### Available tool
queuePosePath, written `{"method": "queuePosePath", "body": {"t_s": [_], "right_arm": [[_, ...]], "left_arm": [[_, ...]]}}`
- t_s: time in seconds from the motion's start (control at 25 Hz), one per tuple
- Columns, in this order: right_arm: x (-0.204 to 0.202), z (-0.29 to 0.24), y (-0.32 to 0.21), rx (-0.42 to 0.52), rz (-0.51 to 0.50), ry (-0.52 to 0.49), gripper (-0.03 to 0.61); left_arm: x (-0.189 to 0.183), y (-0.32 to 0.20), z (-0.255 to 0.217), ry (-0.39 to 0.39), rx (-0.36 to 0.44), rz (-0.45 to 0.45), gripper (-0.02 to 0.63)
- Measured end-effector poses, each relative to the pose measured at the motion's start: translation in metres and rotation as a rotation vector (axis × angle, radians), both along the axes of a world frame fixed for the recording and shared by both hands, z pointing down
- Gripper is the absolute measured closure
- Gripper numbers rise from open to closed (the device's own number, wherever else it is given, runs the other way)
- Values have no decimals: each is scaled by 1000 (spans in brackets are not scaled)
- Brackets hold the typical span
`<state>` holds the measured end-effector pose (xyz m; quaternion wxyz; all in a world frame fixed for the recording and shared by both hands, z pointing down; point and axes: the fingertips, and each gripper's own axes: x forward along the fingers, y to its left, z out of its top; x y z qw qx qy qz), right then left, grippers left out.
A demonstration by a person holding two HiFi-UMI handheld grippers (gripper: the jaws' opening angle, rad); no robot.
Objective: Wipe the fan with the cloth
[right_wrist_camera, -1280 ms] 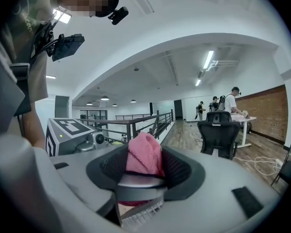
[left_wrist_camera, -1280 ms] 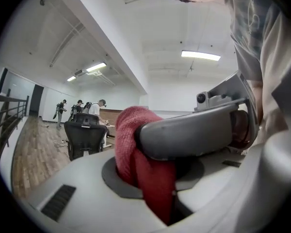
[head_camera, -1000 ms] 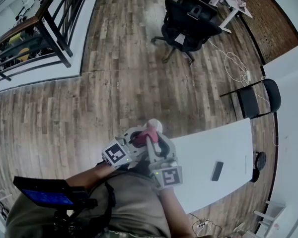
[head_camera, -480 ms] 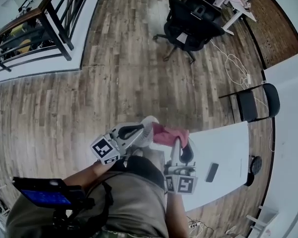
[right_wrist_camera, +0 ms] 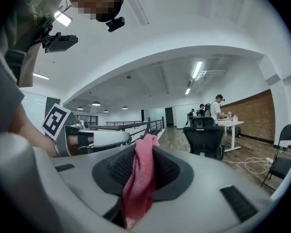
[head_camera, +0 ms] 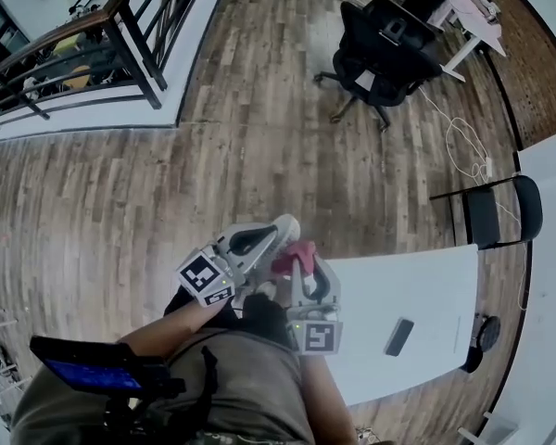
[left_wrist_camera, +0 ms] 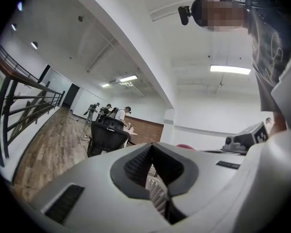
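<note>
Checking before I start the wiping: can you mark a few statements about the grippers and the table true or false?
1. The right gripper grips a pink cloth. True.
2. The left gripper is open and empty. False: its jaws are shut on the white fan.
3. A black phone lies on the white table. True.
4. The office chair is tucked under that table. False: it stands apart on the wooden floor.

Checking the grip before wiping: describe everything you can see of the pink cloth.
The pink cloth looks like soft, nubby terry fabric, bunched into one upright fold. The right gripper's fingers pinch it on both sides; its rumpled top pokes past their tips and its lower end runs back toward the camera.
</note>
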<state>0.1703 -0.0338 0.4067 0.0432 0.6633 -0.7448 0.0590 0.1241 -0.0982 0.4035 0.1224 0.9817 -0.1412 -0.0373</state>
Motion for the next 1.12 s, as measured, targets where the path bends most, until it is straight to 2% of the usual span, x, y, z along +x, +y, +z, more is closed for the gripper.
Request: {"method": "queuePosePath", "body": {"t_s": [0.12, 0.24, 0.44, 0.6, 0.84, 1.12], "right_arm": [[-13, 8, -6, -4, -44, -3, 468], [-13, 16, -10, -22, -35, -24, 466], [-10, 21, -14, -26, -42, -57, 465], [-14, 24, -22, -21, -82, -57, 463], [-19, 29, -30, -7, -129, -41, 463], [-14, 34, -32, -4, -126, -41, 462]], "left_arm": [[7, 5, -3, -9, 51, -4, 621], [17, 8, 1, -32, 104, -12, 621], [30, 15, -1, -71, 1, 4, 621], [26, 10, 9, -46, 61, -29, 621], [19, 7, 18, -46, 66, -88, 621], [18, 7, 23, -61, 81, -134, 621]]}}
